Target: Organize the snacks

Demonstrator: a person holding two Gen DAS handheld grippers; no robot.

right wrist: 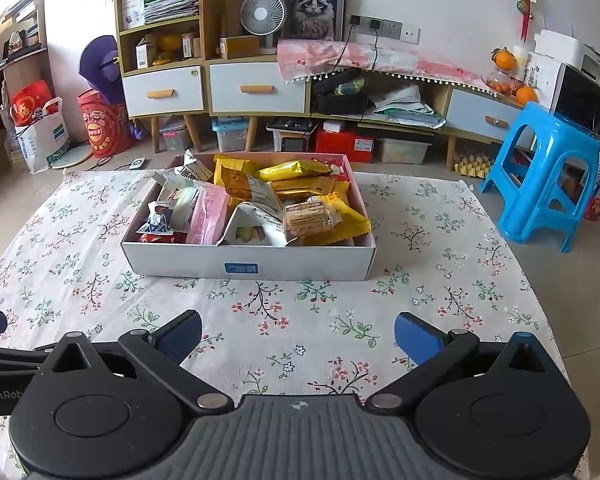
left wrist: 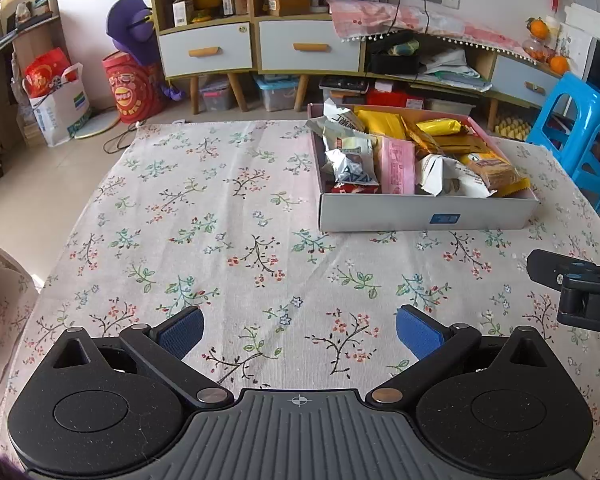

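Observation:
A white cardboard box [right wrist: 180,262] with a pink inside stands on the floral tablecloth, ahead of the right gripper. It also shows in the left wrist view [left wrist: 380,212], ahead and to the right. It holds several snack packs: yellow wrappers [right wrist: 296,170], a pink pack [right wrist: 210,218], a biscuit pack [right wrist: 306,218], white pouches [right wrist: 252,224]. My left gripper [left wrist: 299,330] is open and empty over bare cloth. My right gripper [right wrist: 298,336] is open and empty, short of the box.
The floral tablecloth [right wrist: 440,280] covers the table. A blue plastic stool [right wrist: 540,172] stands off the right edge. Cabinets and shelves [right wrist: 256,88] line the back wall. The right gripper's body [left wrist: 580,288] shows at the left view's right edge.

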